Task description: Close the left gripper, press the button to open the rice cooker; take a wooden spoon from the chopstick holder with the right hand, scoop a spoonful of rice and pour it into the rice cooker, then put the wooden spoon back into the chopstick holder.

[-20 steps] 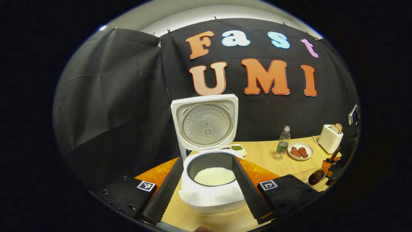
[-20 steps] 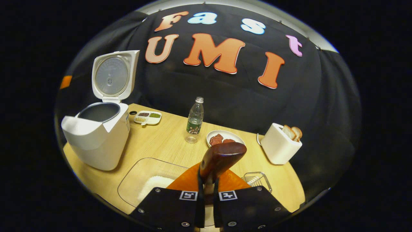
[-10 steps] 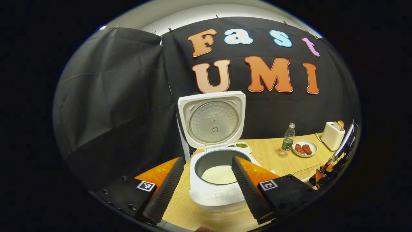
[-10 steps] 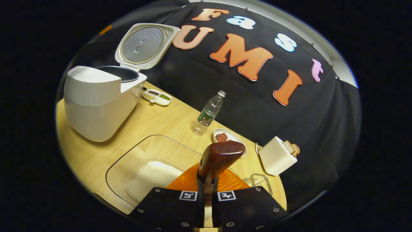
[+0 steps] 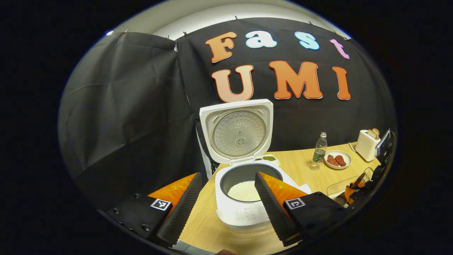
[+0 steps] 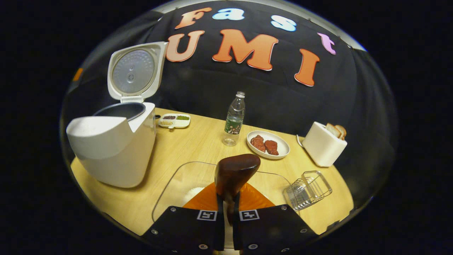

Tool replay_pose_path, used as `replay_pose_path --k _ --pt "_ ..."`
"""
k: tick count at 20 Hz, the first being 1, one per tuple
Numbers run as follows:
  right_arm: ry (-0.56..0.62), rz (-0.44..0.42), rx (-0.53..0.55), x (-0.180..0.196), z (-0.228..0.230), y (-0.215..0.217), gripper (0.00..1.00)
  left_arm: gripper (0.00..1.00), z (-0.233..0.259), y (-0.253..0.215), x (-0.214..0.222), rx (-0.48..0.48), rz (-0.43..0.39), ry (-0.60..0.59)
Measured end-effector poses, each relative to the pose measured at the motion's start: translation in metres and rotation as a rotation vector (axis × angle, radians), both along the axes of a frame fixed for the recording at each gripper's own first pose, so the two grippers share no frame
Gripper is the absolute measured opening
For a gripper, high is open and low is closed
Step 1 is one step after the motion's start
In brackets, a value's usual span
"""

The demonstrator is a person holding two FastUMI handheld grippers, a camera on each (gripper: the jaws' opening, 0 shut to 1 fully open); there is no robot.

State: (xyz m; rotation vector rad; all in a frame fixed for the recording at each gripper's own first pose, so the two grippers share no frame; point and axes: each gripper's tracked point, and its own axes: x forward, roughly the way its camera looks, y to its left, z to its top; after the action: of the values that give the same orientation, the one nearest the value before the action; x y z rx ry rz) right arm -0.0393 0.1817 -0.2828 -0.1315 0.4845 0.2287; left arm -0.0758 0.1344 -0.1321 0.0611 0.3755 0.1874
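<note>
The white rice cooker (image 5: 244, 212) stands open with its lid (image 5: 239, 132) upright and white rice (image 5: 244, 191) in its pot. My left gripper (image 5: 227, 177) is open in front of it, its fingers framing the pot without touching. In the right gripper view the cooker (image 6: 113, 156) is at the left. My right gripper (image 6: 228, 198) is shut on the handle of the wooden spoon (image 6: 235, 171), whose dark bowl points forward over the clear rice container (image 6: 184, 184). The wire chopstick holder (image 6: 308, 189) stands just right of that container. Far right in the left gripper view is the right gripper (image 5: 357, 186).
On the wooden table (image 6: 198, 145) stand a water bottle (image 6: 233, 118), a plate of meat (image 6: 268, 144), a white toaster with bread (image 6: 324, 147) and a small divided dish (image 6: 174, 120) behind the cooker. The black cloth wall closes the back.
The right gripper has levelled out from a tilt and swung right with the spoon, bringing the chopstick holder closer. The left gripper has drawn back and left from the cooker, staying open.
</note>
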Motion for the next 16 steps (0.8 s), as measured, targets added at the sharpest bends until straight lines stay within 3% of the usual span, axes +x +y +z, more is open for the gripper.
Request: replay_pose_path --k 5,11,16 --pt "0.171 -0.050 0.269 -0.005 -0.004 0.019 0.09 0.99 -0.002 0.008 0.006 -0.011 -0.006 0.002" --pt "0.416 -0.207 0.630 0.003 -0.017 0.002 0.08 0.99 -0.002 0.004 0.012 -0.011 -0.031 0.000" --pt "0.489 -0.224 0.820 0.009 -0.016 -0.009 0.08 1.00 -0.001 -0.009 0.019 -0.020 -0.053 -0.003"
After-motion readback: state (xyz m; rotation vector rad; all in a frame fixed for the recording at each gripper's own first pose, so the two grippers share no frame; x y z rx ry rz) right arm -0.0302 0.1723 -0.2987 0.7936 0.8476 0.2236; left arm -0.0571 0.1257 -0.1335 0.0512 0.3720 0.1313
